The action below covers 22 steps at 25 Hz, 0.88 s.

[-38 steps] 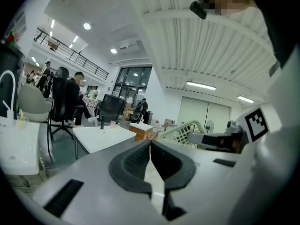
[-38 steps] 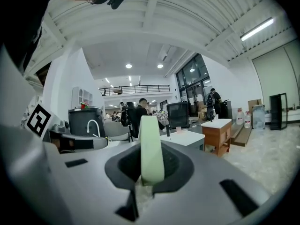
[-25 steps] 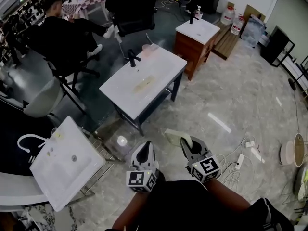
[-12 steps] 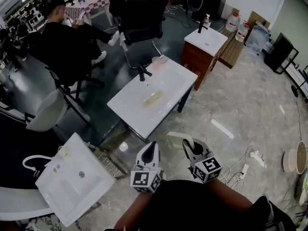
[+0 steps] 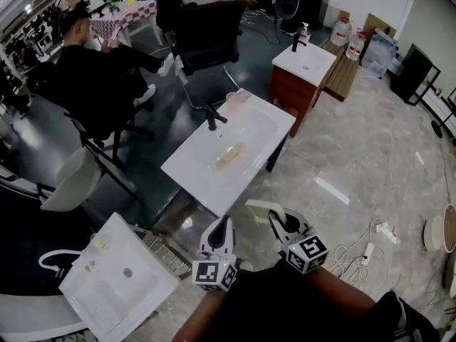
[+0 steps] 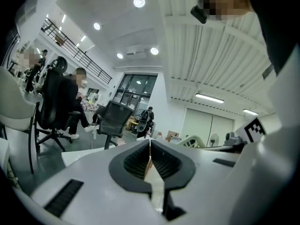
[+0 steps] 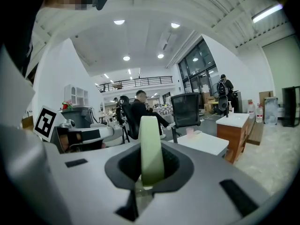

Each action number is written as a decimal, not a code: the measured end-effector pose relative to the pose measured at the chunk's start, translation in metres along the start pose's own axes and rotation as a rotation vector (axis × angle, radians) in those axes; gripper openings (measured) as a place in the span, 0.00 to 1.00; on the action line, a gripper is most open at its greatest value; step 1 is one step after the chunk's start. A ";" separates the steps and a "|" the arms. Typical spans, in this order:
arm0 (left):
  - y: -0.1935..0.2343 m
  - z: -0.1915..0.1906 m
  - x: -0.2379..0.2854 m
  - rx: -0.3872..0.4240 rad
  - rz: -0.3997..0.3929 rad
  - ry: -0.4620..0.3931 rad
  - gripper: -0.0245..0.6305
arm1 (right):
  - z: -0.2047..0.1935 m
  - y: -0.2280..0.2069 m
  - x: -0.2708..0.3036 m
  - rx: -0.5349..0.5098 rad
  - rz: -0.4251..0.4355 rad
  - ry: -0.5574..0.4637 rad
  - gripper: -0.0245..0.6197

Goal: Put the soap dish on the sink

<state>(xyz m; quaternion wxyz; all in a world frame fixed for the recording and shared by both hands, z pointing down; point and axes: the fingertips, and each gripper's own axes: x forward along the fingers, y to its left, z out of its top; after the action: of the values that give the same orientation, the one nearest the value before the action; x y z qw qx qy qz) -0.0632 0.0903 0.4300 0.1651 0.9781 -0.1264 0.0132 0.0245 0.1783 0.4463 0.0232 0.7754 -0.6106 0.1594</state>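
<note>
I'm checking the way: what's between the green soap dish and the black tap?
The head view shows the white sink, its basin holding a pale yellowish thing, between soap dish and tap.

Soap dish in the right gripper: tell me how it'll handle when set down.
Likely rigid: the soap dish stands straight on edge in the right gripper, no sag. Probably light, being thin. Its smooth surface might slip in the pinch or slide on the white sink.

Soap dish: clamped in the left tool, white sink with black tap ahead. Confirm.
Wrong tool: the right gripper view shows the soap dish clamped in the right tool; the left tool is shut on nothing. The white sink with its black tap is ahead.
</note>
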 end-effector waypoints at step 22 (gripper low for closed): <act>0.098 0.001 0.092 0.030 0.388 0.094 0.06 | 0.047 -0.076 0.174 0.073 0.326 -0.009 0.08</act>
<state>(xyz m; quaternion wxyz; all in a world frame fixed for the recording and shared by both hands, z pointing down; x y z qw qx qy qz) 0.0012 -0.0223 0.4664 0.1508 0.9360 -0.3045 0.0922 0.1429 0.0237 0.4615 -0.0339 0.6670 -0.7223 0.1794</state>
